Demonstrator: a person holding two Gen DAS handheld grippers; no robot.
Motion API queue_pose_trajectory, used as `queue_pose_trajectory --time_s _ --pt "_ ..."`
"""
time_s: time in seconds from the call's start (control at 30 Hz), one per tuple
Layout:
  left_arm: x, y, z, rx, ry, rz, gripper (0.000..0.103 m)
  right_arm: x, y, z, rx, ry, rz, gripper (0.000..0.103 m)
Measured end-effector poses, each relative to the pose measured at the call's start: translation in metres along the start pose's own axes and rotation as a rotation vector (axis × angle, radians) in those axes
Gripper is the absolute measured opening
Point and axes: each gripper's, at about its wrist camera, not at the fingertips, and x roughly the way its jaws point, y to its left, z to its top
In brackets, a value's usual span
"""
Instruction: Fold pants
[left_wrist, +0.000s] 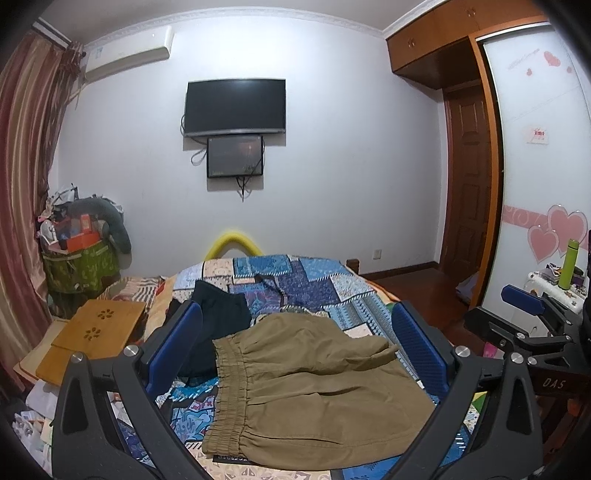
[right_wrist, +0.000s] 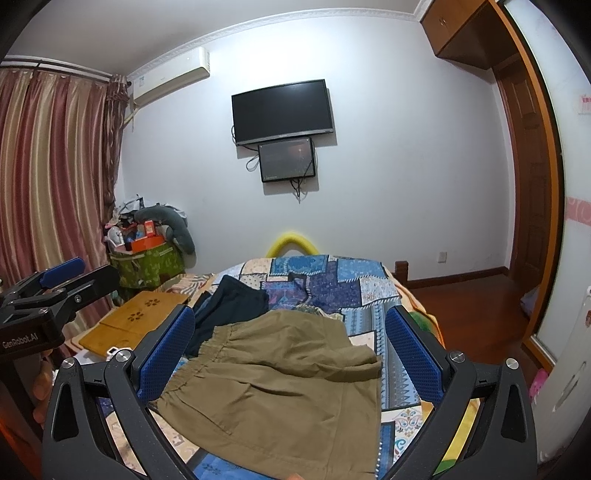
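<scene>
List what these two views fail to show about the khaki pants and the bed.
- Khaki pants: near end runs off the bottom edge in both wrist views; the left gripper frame covers its corners.
- Dark garment: partly behind the left gripper's blue pad and under the pants.
- Wooden tray: near corner blocked by the right gripper.

You see the room under soft, even indoor light. The white wall (left_wrist: 332, 184) is brightest; shadows are weak. Both views bend strongly at the edges, with dark corners. Focus is mostly sharp.
</scene>
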Motion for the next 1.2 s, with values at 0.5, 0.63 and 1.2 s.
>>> queue_pose_trajectory --time_s 0.5,0.63,1.2 --pt "0.163 0.068 -0.052 -0.046 0.359 0.135 0.103 0.092 -0.061 -0.042 0.006 0.247 -0.1 0.096" --pt "0.206 0.09 -0.07 -0.043 0.472 0.137 0.103 0.118 -0.08 -0.058 0.002 0.357 -0.107 0.089" --pt "0.305 0.14 -0.129 -0.037 0.848 0.081 0.091 0.212 -0.131 -0.107 0.081 0.724 0.03 0.05"
